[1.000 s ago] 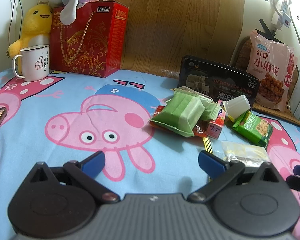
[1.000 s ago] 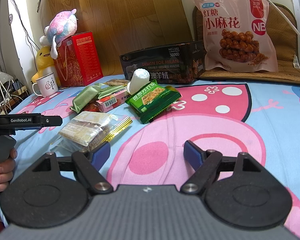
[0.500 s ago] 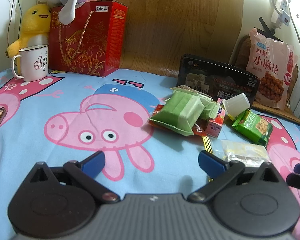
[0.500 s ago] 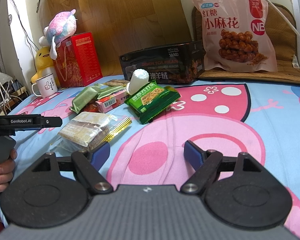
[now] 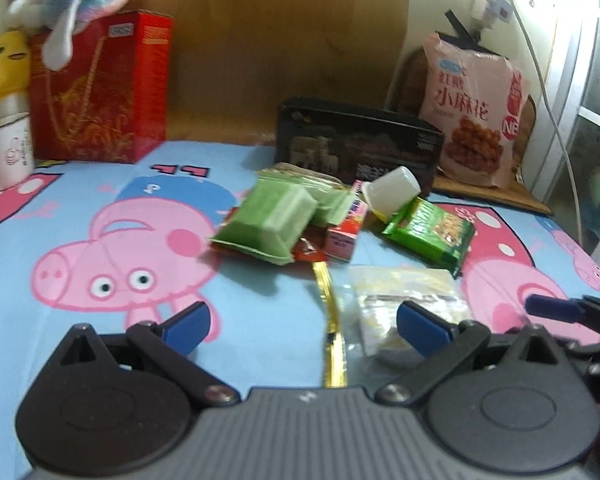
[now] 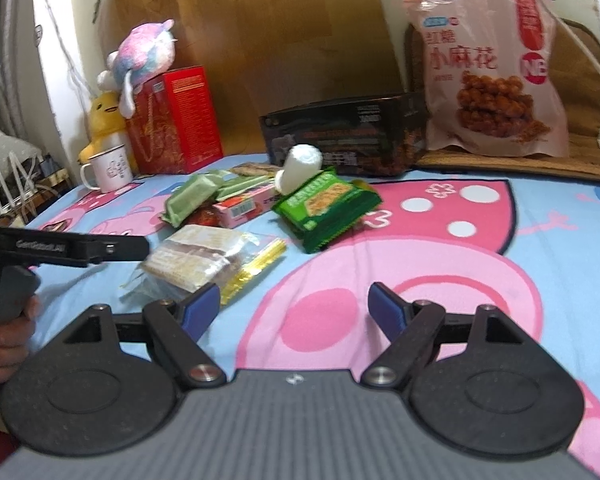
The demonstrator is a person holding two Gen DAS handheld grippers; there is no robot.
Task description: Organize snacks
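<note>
Right now the clear-wrapped cracker pack [image 6: 198,256] lies on the cartoon bedsheet [image 6: 440,248], nearest of the snack pile w/ its gold twist tie [image 5: 332,332]. Looks light, crinkly, prob crushable; pinch the loose film edge. Left gripper [image 5: 302,322] and right gripper [image 6: 296,310] hover low, both spread wide, empty.

Red pouch [image 5: 306,250] mostly hidden under green packs [image 5: 266,222]; mug [image 5: 6,152] cut by frame edge.
</note>
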